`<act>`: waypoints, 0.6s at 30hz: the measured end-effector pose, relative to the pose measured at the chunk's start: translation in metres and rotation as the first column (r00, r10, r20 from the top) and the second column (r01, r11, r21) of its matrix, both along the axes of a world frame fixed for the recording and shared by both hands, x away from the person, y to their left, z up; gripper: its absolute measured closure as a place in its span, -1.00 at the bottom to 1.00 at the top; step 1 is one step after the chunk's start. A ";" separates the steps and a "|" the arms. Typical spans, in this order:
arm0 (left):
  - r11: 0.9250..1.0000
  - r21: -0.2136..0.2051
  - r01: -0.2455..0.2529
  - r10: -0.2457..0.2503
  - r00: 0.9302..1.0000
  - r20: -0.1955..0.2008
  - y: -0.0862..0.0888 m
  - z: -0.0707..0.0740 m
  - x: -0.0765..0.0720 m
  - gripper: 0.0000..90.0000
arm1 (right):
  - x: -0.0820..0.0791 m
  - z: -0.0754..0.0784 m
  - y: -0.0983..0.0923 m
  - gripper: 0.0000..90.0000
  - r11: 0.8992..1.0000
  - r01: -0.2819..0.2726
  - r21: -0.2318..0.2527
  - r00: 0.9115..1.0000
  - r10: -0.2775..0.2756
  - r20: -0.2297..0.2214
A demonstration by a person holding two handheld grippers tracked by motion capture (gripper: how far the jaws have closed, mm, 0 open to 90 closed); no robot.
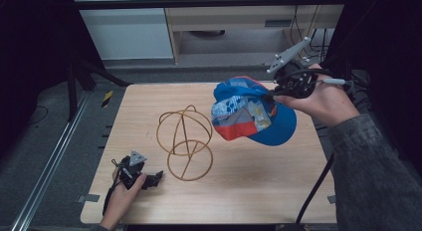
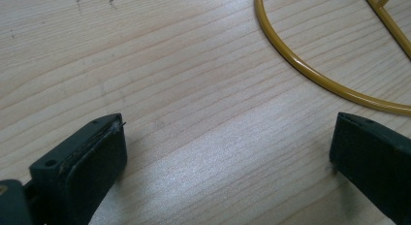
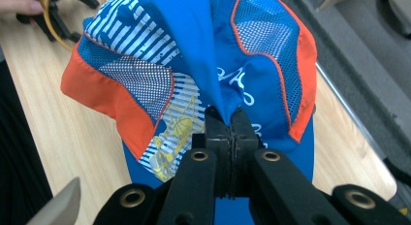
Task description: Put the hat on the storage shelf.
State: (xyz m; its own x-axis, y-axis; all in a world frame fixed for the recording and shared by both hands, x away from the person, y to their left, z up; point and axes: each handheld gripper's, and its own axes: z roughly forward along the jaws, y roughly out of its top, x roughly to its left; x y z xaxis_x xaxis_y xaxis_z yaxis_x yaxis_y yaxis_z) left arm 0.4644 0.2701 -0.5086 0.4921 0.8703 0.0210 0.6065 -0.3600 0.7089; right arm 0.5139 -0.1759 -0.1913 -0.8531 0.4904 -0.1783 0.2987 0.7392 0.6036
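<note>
A blue cap with orange trim and striped mesh panels hangs in the air over the table's right half. My right gripper is shut on a pinch of its blue fabric; in the right gripper view the jaws meet on the cap at the right gripper. A yellow wire stand made of hoops sits mid-table, left of the cap. My left gripper rests on the table near the front left, open, with bare wood between its jaws and the wire stand's base ring just beyond.
The wooden table has its front edge near the left hand. A metal rail runs along the floor at the left. Cables trail from the right gripper over the table's right side.
</note>
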 end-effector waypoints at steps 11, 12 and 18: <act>1.000 0.000 0.000 0.000 1.000 0.000 0.000 0.000 0.000 -1.00 | 0.004 0.018 0.039 1.00 0.997 -0.081 0.013 0.996 0.080 0.032; 1.000 0.000 0.000 0.000 1.000 0.000 0.000 0.000 0.000 -1.00 | 0.004 0.020 0.044 1.00 0.996 -0.092 0.014 0.995 0.091 0.034; 1.000 -0.001 -0.002 0.002 1.000 0.002 0.000 0.000 0.000 -1.00 | 0.006 0.022 0.067 1.00 0.991 -0.136 0.020 0.990 0.135 0.043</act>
